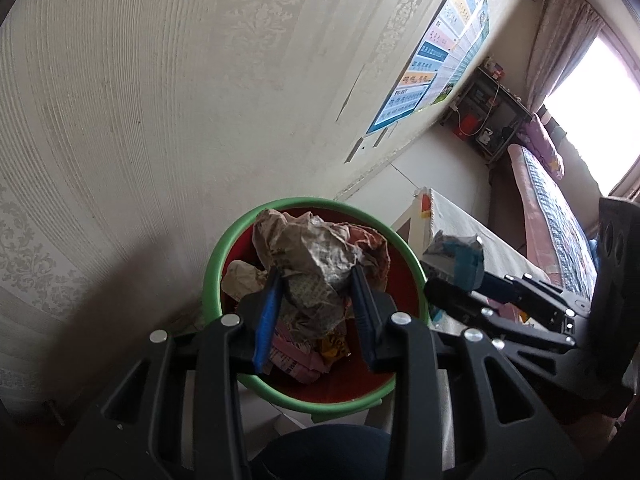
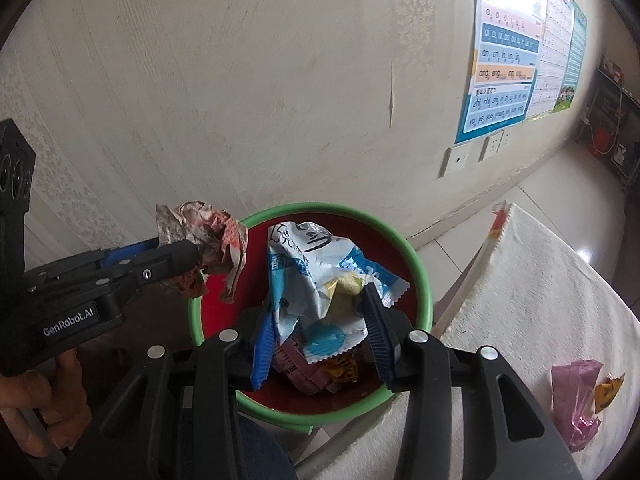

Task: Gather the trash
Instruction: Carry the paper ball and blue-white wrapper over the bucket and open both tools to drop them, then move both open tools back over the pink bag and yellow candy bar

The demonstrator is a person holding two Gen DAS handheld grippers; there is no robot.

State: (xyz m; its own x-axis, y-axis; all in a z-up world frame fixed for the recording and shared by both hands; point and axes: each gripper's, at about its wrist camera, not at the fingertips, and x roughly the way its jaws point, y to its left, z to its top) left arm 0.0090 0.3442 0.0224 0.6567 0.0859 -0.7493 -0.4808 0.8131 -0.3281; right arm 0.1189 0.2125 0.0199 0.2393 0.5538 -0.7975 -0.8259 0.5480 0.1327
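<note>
A red bin with a green rim (image 1: 212,276) (image 2: 424,280) stands by the wall, with wrappers in it. My left gripper (image 1: 316,280) is shut on a crumpled brown newspaper ball (image 1: 316,248) held over the bin; it shows at the left of the right wrist view (image 2: 204,236). My right gripper (image 2: 320,308) is shut on a crumpled blue-and-white snack wrapper (image 2: 316,276) above the bin; that wrapper shows at the right of the left wrist view (image 1: 456,256).
A table with a white cloth (image 2: 532,300) stands right of the bin, holding a pink bag (image 2: 572,396) and an orange wrapper (image 2: 608,392). A patterned wall with posters (image 2: 504,60) is behind. A bed (image 1: 560,216) and shelf (image 1: 488,116) are far right.
</note>
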